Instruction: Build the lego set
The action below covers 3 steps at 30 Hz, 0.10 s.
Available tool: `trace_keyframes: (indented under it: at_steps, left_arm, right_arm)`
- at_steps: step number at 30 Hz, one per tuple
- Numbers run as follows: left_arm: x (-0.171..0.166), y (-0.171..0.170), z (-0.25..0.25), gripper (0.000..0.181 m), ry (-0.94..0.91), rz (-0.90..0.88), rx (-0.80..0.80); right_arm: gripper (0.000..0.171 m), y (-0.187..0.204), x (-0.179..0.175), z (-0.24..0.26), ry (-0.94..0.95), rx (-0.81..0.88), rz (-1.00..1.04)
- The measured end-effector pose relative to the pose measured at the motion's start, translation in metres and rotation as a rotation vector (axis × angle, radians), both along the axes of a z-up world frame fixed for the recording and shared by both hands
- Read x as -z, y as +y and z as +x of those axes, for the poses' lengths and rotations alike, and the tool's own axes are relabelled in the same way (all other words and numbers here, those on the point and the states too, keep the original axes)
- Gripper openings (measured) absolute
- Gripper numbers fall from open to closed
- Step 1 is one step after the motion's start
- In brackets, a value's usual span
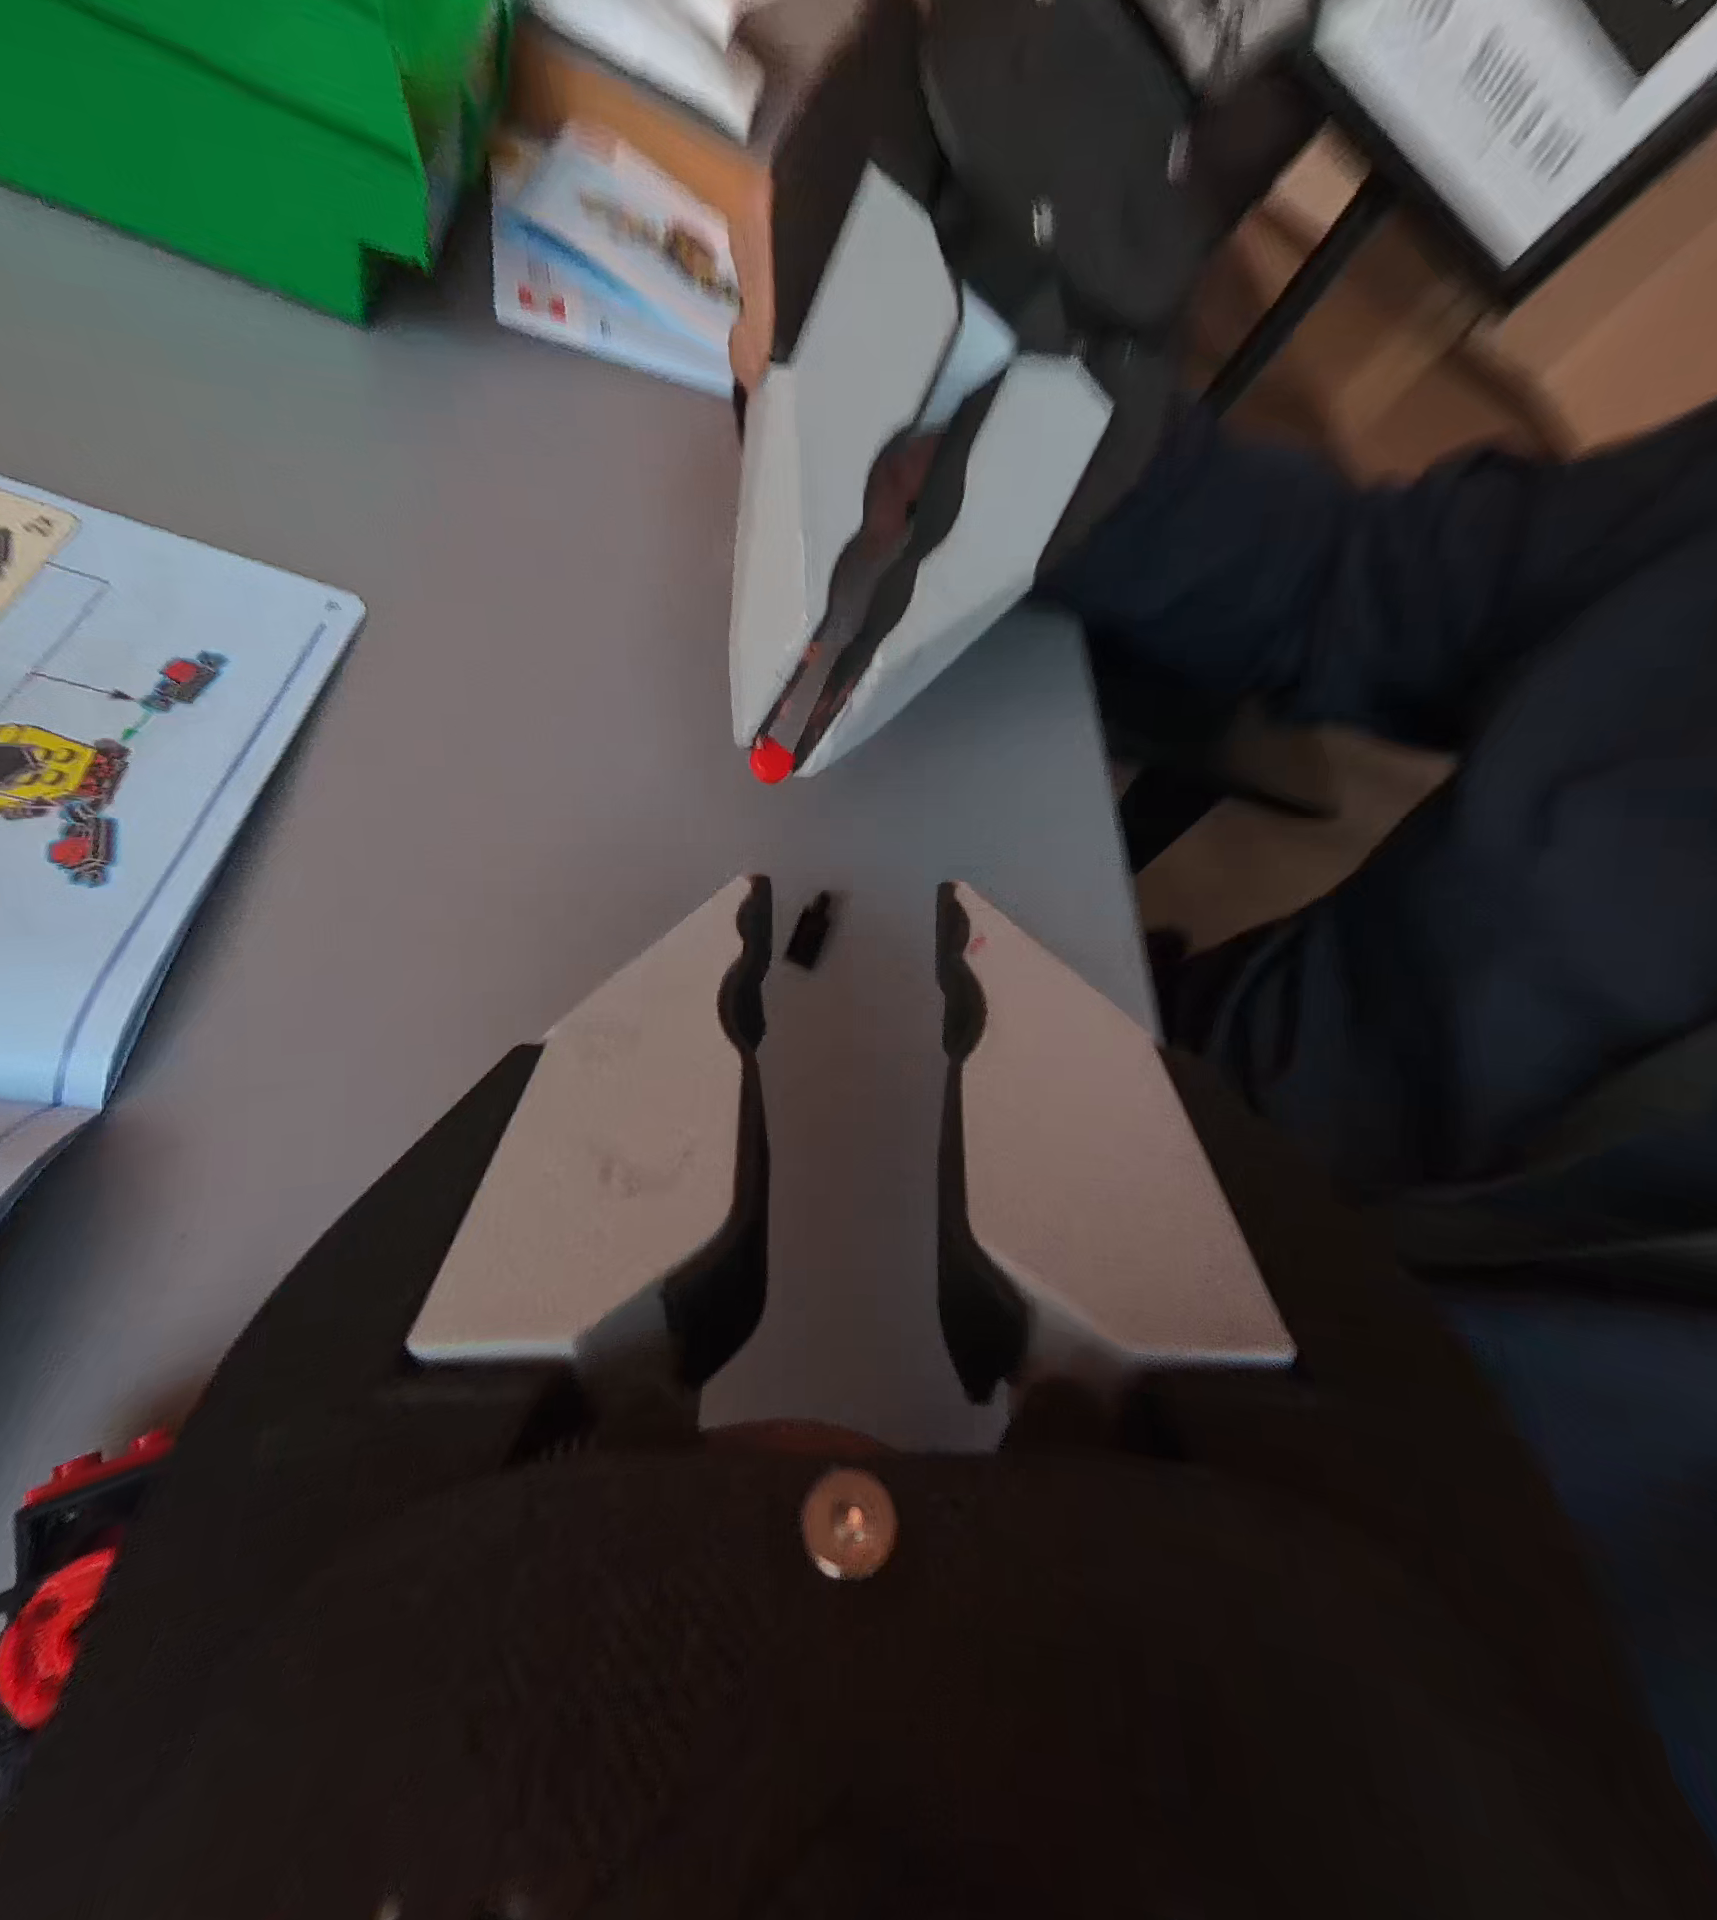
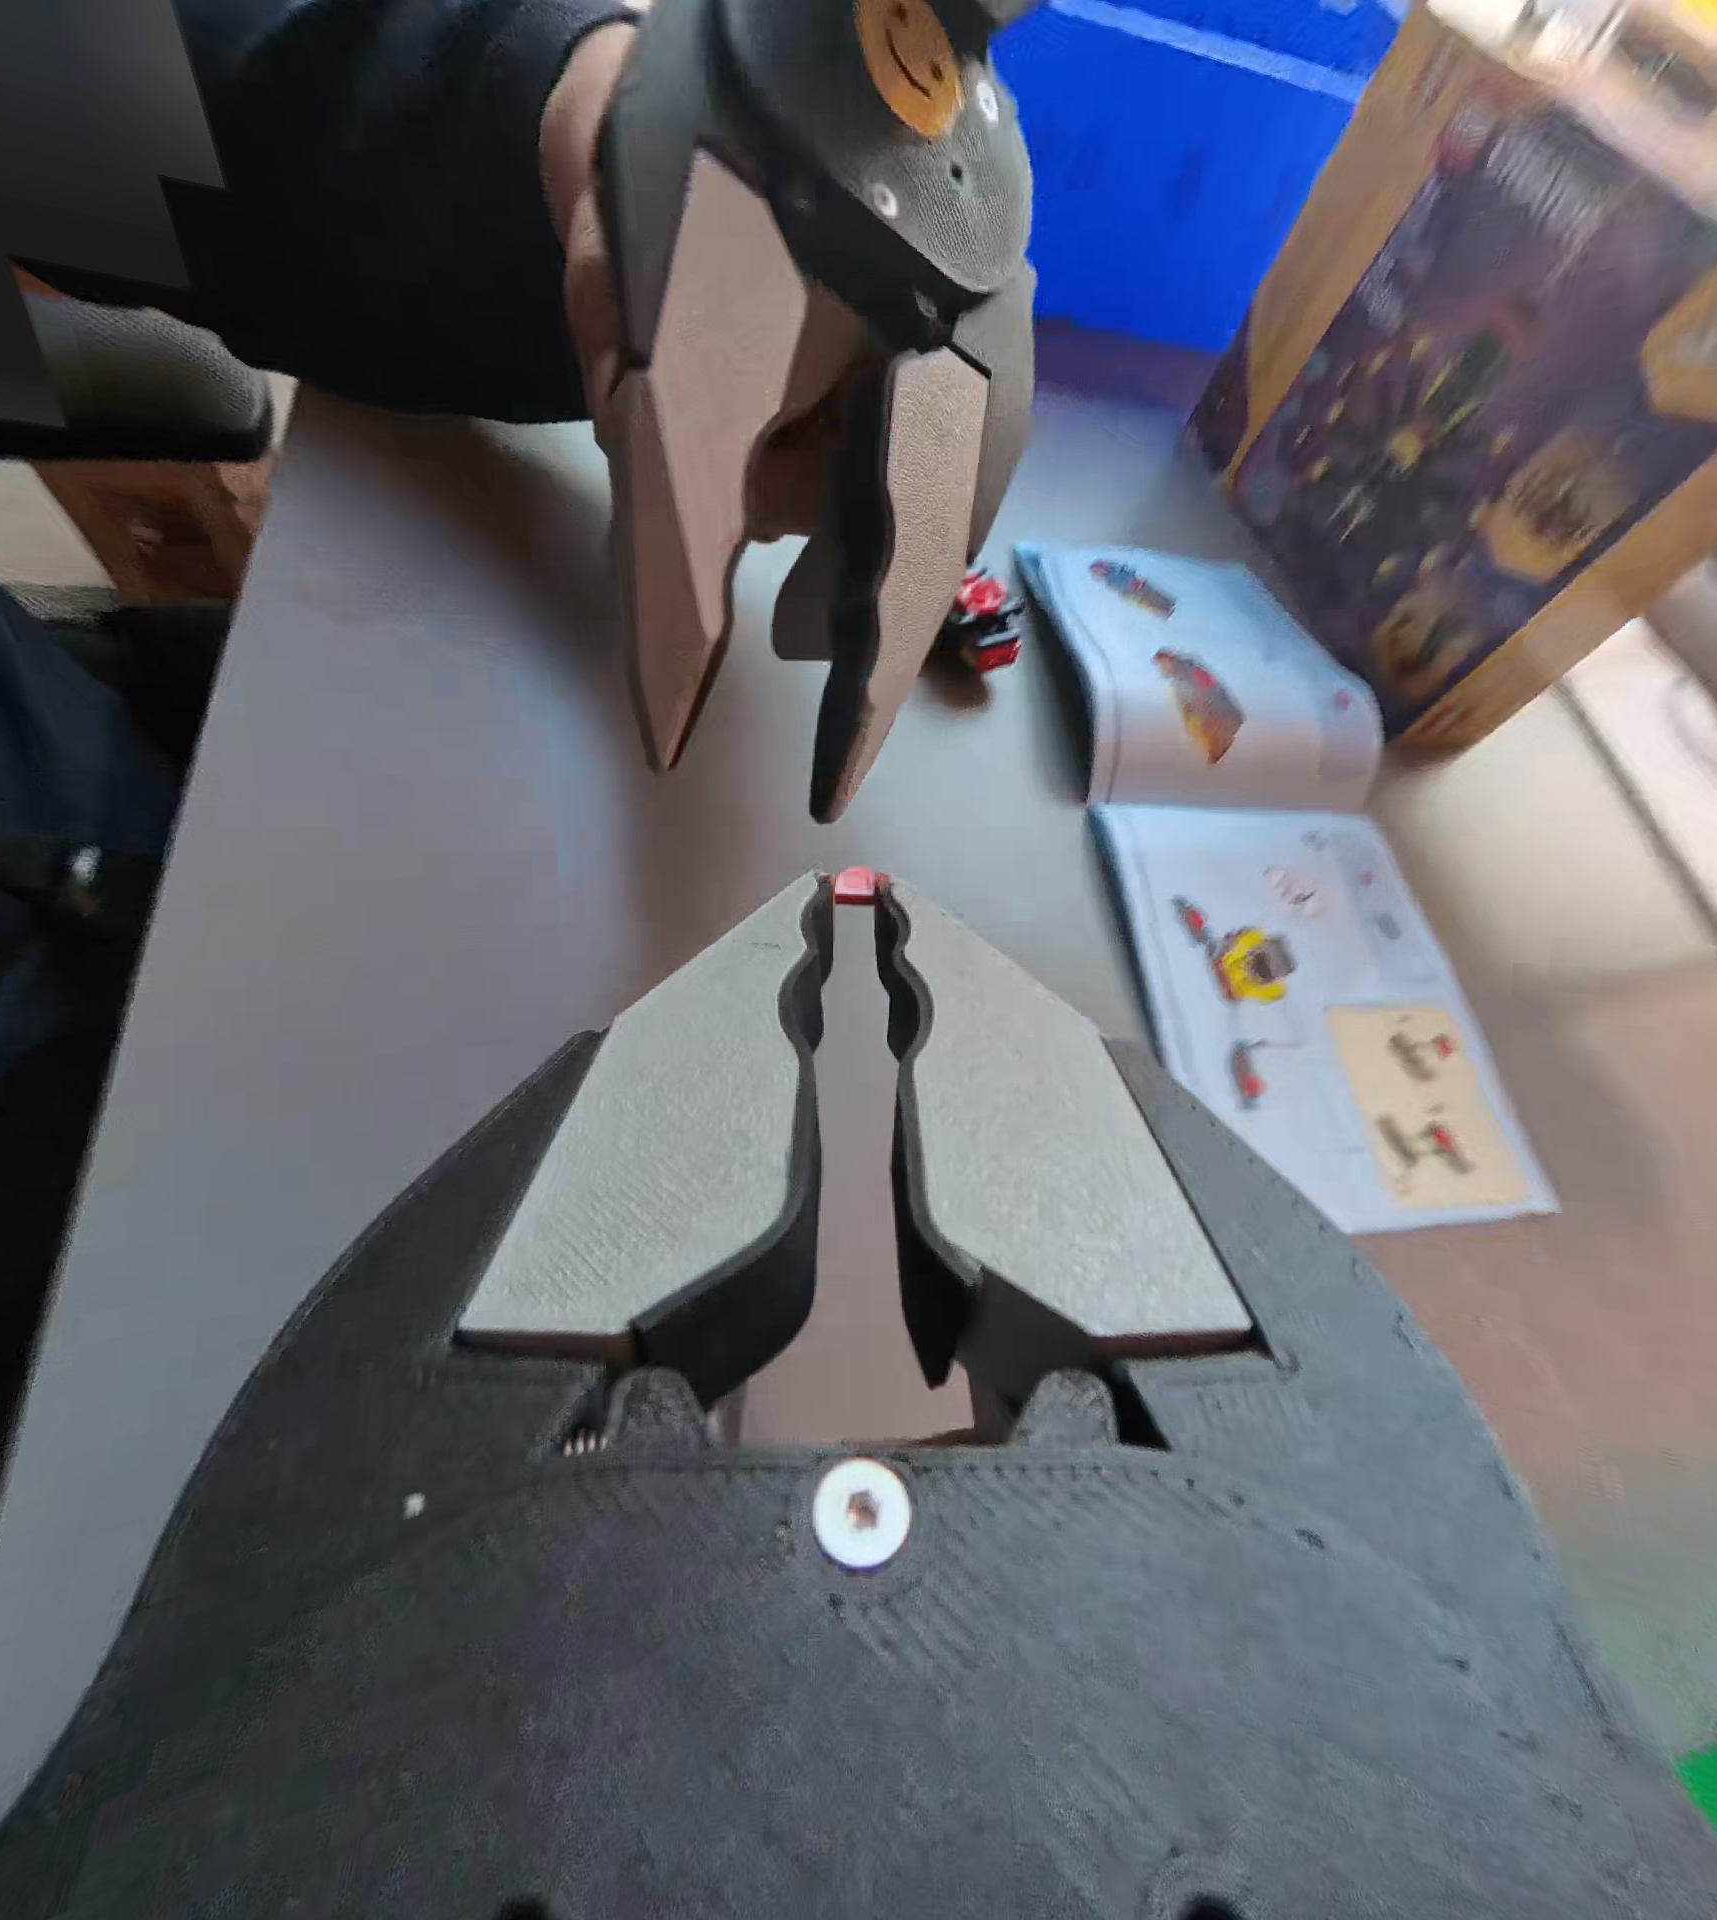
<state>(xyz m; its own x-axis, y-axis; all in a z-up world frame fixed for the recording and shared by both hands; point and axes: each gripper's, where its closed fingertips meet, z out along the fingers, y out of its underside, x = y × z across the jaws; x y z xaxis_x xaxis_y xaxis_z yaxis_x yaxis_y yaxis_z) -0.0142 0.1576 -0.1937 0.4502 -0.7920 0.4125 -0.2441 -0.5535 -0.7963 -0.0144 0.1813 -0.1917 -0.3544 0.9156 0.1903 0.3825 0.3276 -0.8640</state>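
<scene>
My right gripper (image 2: pixel 854 888) is shut on a small red lego piece (image 2: pixel 852 886) at its fingertips; in the left wrist view that gripper (image 1: pixel 779 756) points down at the table with the red piece (image 1: pixel 771 762) at its tip. My left gripper (image 1: pixel 846 894) is open and empty, and it also shows in the right wrist view (image 2: pixel 745 795). A small black lego piece (image 1: pixel 810 930) lies on the grey table (image 1: pixel 480 582) between the left gripper's fingertips. A red and black lego assembly (image 1: pixel 23 1621) sits at the lower left; it also shows in the right wrist view (image 2: pixel 984 623).
An open instruction booklet (image 1: pixel 85 790) lies at the left, and shows in the right wrist view (image 2: pixel 1321 997). A green box (image 1: pixel 189 135) and a lego set box (image 1: pixel 615 260) stand at the back. A large printed box (image 2: pixel 1519 416) stands beside the booklet. The table edge (image 1: pixel 1114 790) and a person's dark sleeve (image 1: pixel 1560 727) are right. The tips of both grippers are at nearly the same place.
</scene>
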Motion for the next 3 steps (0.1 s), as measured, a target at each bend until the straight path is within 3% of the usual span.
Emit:
trace_keyframes:
  at_steps: [3]
  left_arm:
    - [0.024,-0.003,0.011,0.030,0.162,0.067,0.034]
  right_arm:
    - [0.004,-0.005,0.016,0.009,-0.102,0.046,-0.119]
